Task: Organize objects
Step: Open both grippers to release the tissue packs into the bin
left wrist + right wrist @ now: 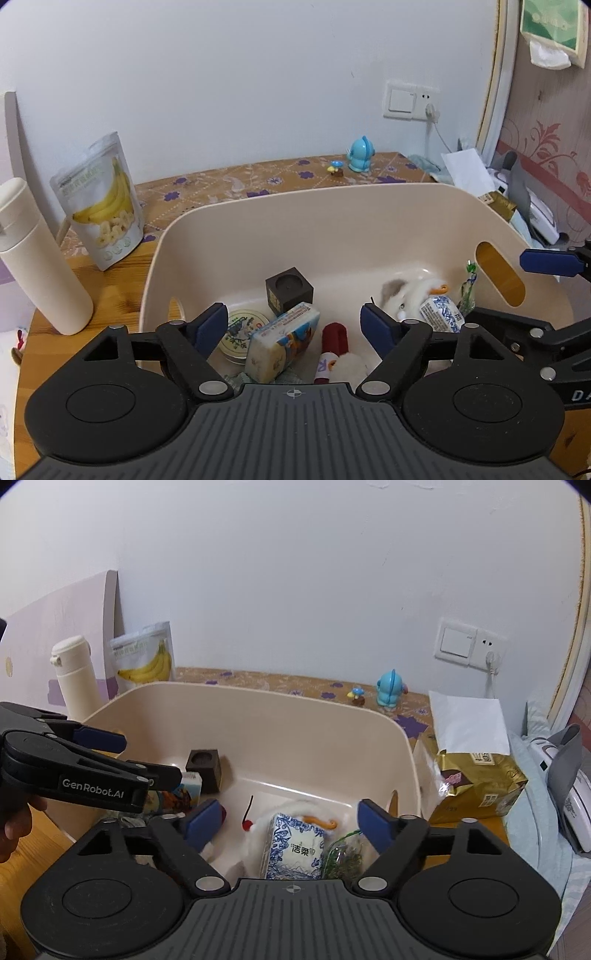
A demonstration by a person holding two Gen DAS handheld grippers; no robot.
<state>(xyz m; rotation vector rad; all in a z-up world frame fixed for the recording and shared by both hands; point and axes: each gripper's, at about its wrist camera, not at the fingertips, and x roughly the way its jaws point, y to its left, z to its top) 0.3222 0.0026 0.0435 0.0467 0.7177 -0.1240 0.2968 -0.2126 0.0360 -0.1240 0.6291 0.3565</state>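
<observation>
A beige plastic bin stands on the table and holds several items: a dark wooden cube, a round tin, a picture box, a red tube, a white plush and a blue-white tissue pack. My left gripper is open and empty above the bin's near left part. My right gripper is open and empty above the tissue pack. The left gripper also shows in the right wrist view.
On the table outside the bin: a banana chip bag, a white bottle, a blue toy figure, a tiny mushroom figure, a gold packet and white paper. A wall switch is behind.
</observation>
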